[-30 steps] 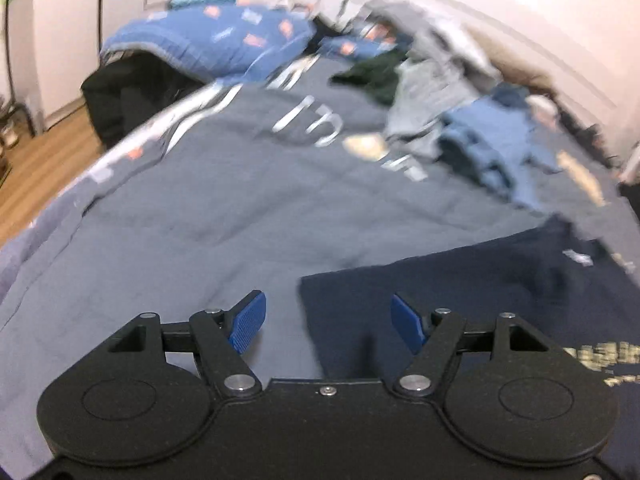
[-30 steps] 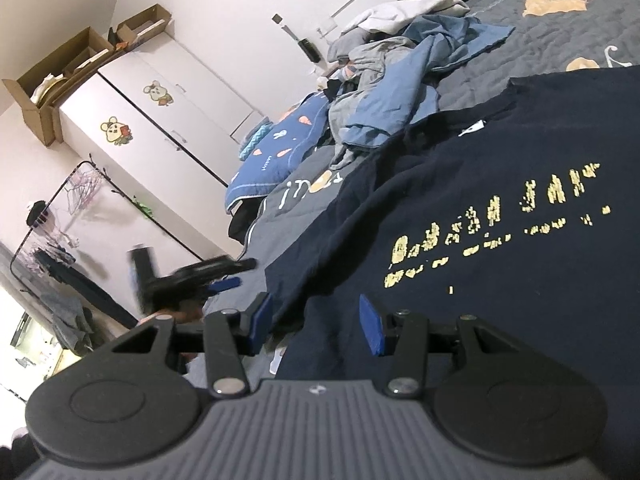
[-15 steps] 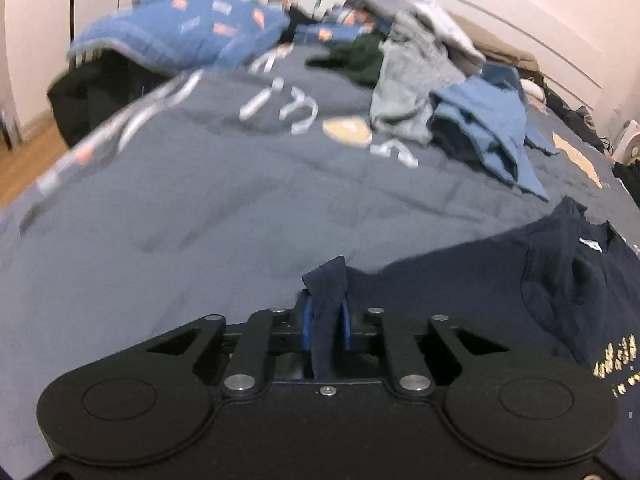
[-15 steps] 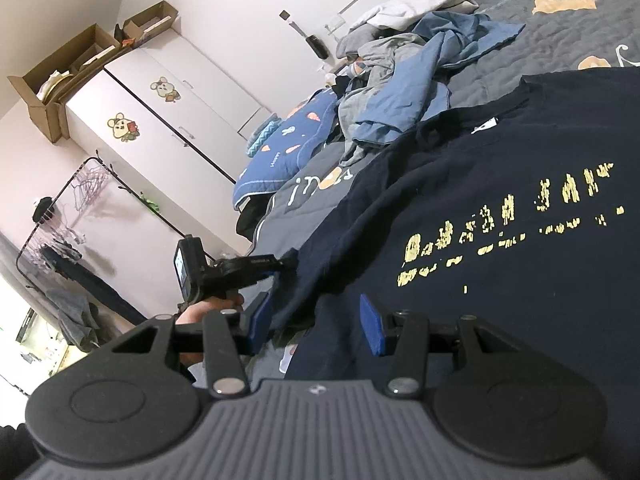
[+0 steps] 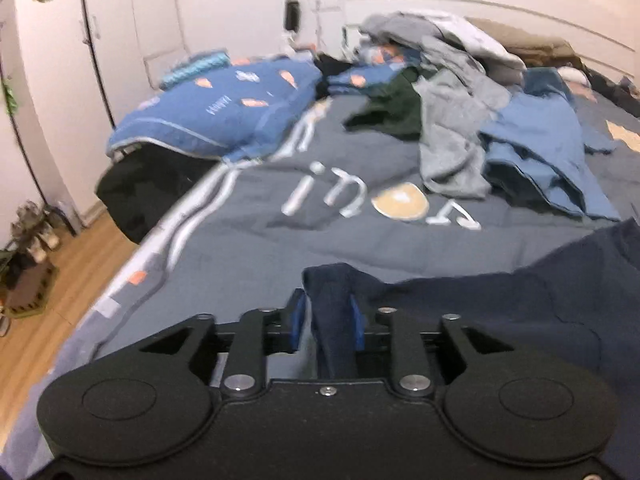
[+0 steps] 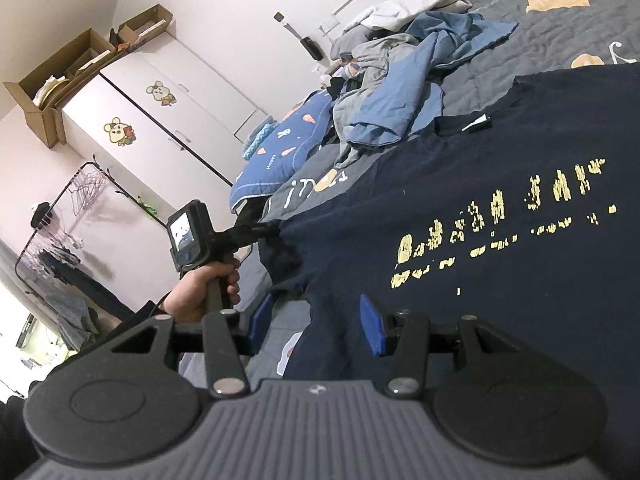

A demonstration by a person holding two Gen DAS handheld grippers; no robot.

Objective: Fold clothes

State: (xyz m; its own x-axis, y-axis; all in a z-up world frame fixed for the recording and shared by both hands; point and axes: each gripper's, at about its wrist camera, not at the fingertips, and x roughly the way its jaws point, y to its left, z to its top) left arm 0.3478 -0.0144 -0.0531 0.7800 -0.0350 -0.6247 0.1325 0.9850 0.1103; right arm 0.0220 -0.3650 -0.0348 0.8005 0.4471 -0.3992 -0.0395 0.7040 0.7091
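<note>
Behind everything is a messy bedroom with a white wardrobe and a pile of clothes at the far end of the bed. On the bed lies a dark shirt with gold letters. The left gripper has a bit of the shirt's edge between its blue pads, and its jaws are opening, so the cloth may slip out. The right gripper sits half wide over the near edge and is not pinching it. To fold well, I think both should pinch firmly, then lift the edge evenly and lay it flat across.
</note>
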